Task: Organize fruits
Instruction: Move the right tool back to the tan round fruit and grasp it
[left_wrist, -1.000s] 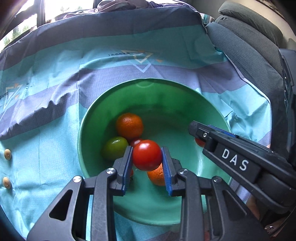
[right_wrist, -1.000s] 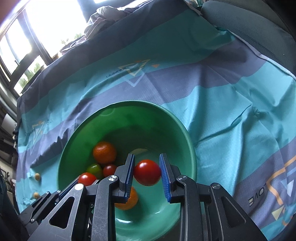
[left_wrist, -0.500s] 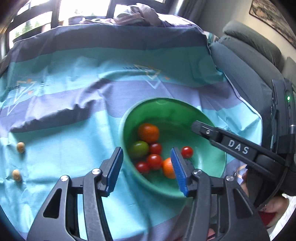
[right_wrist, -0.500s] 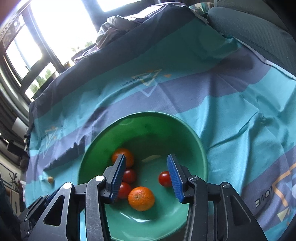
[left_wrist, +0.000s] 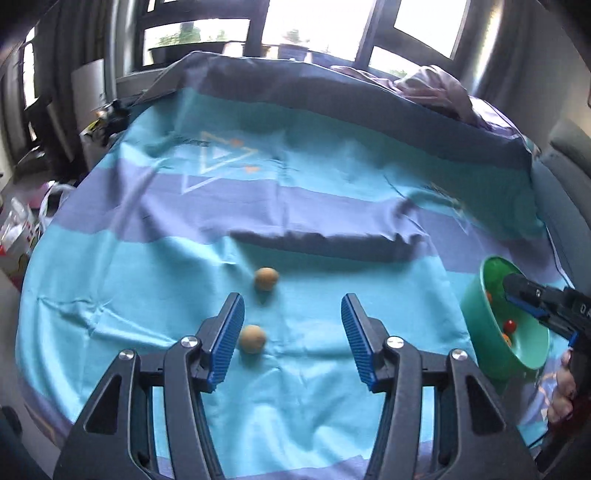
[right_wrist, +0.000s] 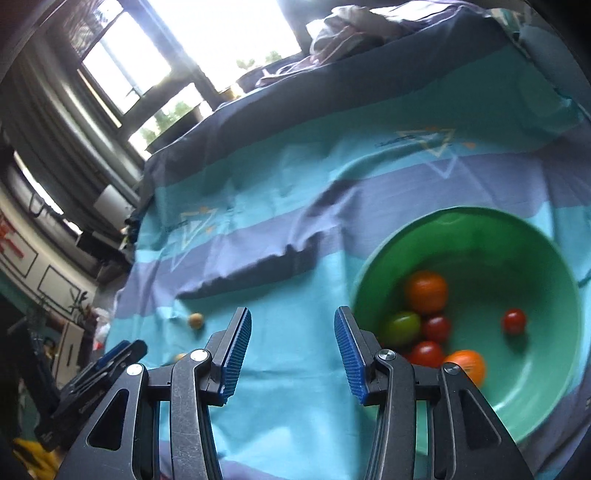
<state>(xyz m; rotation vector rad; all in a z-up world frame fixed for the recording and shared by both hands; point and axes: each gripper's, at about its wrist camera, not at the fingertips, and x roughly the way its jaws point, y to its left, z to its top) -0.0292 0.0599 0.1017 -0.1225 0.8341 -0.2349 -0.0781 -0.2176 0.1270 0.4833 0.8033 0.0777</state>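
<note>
In the left wrist view, the left gripper (left_wrist: 291, 332) is seen with its jaws apart and nothing held between them. It is held above a striped teal and purple cloth (left_wrist: 332, 177). 2 small tan round fruits are seen on the cloth: the nearer fruit (left_wrist: 252, 339) lies just beside the left blue pad, and the farther fruit (left_wrist: 266, 278) lies a little beyond the fingertips. A dark fold (left_wrist: 325, 245) is seen across the cloth behind them. At the right edge, a green bowl (left_wrist: 480, 317) is partly shown, with the right gripper (left_wrist: 535, 299) reaching across it and fingers of a hand (left_wrist: 561, 384) below.

In the right wrist view, the right gripper (right_wrist: 291, 339) is also shown with jaws apart and empty, held over bare cloth just left of the green bowl (right_wrist: 554, 387). Inside the bowl, 2 orange fruits (right_wrist: 425, 291), 1 green tomato (right_wrist: 402, 326) and 3 red tomatoes (right_wrist: 513, 320) are seen; most are clustered at the left side, 1 red tomato lying apart. The 2 tan fruits are seen on the cloth at left, and the left gripper (right_wrist: 92, 380) is partly visible at lower left.
</note>
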